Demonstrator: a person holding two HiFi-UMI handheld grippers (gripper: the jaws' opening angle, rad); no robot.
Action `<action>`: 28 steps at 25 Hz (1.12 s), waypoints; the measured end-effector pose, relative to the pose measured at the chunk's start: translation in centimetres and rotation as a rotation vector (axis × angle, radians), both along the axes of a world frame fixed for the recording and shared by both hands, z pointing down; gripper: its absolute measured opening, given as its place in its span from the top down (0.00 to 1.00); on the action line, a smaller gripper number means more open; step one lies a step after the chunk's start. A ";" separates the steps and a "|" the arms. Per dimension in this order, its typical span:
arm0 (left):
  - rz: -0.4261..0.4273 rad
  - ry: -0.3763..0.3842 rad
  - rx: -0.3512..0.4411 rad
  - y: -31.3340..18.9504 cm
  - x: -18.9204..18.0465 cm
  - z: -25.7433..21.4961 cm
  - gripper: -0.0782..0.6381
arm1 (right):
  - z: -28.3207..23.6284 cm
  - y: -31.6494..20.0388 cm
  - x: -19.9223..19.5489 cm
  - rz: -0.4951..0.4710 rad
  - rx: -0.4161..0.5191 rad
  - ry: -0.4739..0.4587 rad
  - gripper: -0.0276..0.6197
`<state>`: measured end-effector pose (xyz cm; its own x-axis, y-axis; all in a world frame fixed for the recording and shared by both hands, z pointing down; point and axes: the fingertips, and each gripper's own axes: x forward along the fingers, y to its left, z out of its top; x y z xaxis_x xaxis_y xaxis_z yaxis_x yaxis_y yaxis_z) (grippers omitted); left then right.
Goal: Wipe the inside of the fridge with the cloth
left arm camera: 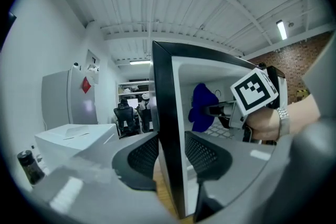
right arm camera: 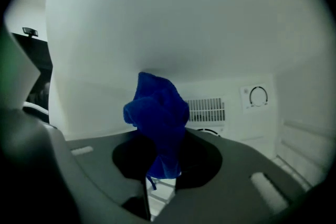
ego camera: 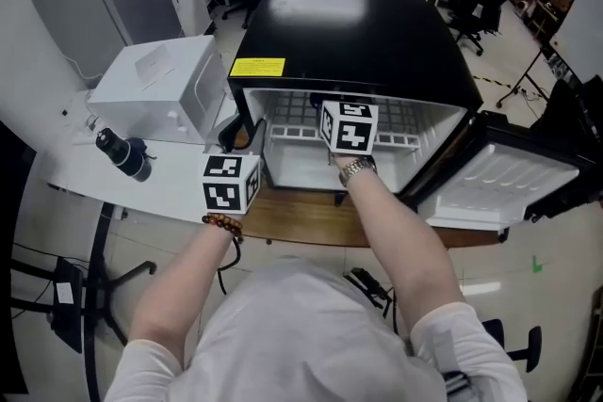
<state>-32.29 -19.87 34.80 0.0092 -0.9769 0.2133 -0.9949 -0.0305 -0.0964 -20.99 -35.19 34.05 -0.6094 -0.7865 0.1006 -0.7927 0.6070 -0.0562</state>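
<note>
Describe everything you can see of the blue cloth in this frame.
The cloth is deep blue, soft and fuzzy-looking, bunched into a crumpled wad. Its lower end is pinched between the jaws of the right gripper, a thin strand hanging below; the rest stands up above them. It is inside the fridge, held high near the white back wall; whether it touches that wall cannot be told.

A white appliance (ego camera: 160,89) stands on the table (ego camera: 141,188) beside a dark bottle (ego camera: 122,152)
</note>
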 end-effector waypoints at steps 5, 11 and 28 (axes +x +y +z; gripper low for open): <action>0.028 -0.013 0.003 0.0 0.1 -0.1 0.68 | 1.1 1.0 -4.6 -0.060 -0.028 0.008 0.82; 0.058 -0.034 -0.004 0.1 0.0 0.1 0.68 | 2.4 1.2 -8.3 -0.101 -0.068 0.038 0.82; 0.080 -0.057 0.006 -0.1 -0.1 0.1 0.67 | 6.3 0.4 -8.6 -0.046 -0.190 0.238 0.82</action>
<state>-32.35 -19.93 34.93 0.0751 -0.9749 0.2098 -0.9823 -0.1086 -0.1529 -29.63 -34.75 40.36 -0.5853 -0.7123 0.3874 -0.7694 0.6386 0.0118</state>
